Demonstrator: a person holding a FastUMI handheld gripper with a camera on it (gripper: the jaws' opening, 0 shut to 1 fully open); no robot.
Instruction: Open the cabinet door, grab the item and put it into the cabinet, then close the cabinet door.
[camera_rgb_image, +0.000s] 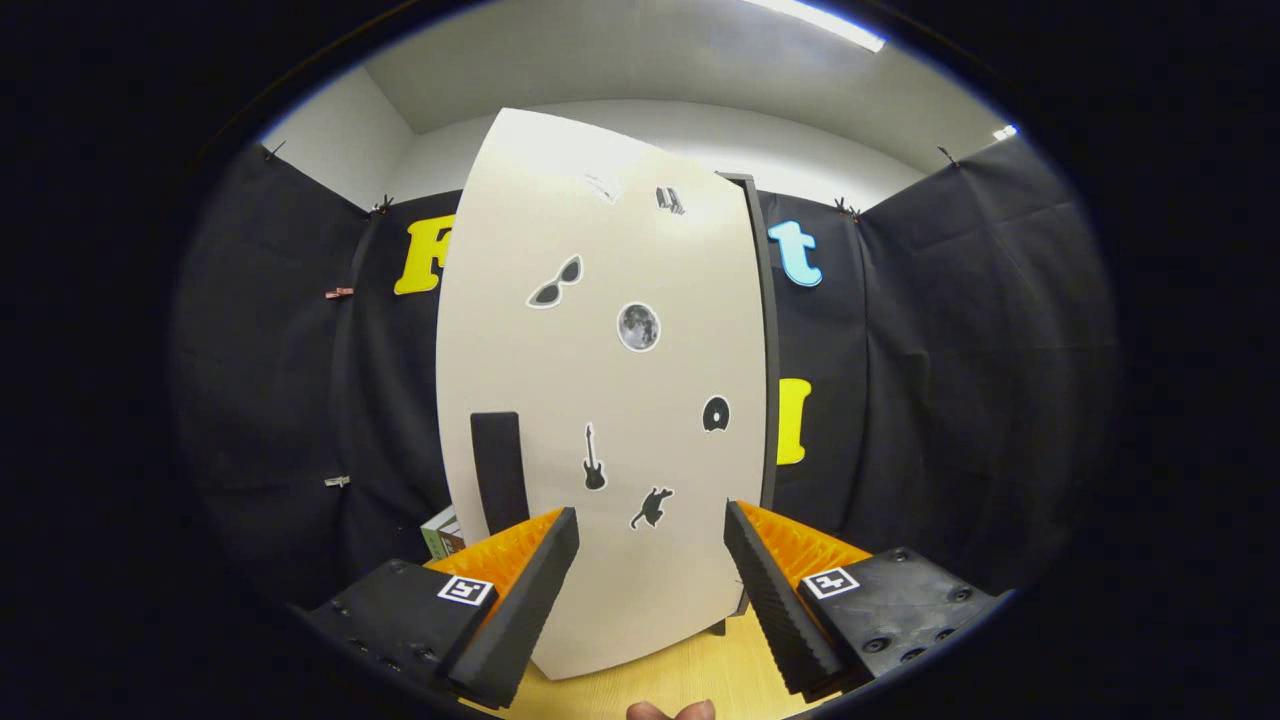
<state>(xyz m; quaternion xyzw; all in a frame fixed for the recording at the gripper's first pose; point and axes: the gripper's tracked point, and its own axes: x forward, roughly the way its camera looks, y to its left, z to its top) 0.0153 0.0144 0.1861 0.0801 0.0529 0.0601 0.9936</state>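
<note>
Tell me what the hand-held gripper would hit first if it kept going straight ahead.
Most likely the cabinet door. The hand-held gripper is open and empty, and the door's sticker-covered face stands just ahead of its fingers. The dark handle sits off to the side. Depth is hard to judge.

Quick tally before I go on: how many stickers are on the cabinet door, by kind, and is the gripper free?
Stickers on the cabinet door:
sunglasses: 1
moon: 1
guitar: 1
cat: 1
round black disc: 1
small striped one near the top: 1
Total: 6
One fainter mark near the top is too blurred to count. The gripper is open, holding nothing, just in front of the door.
</note>
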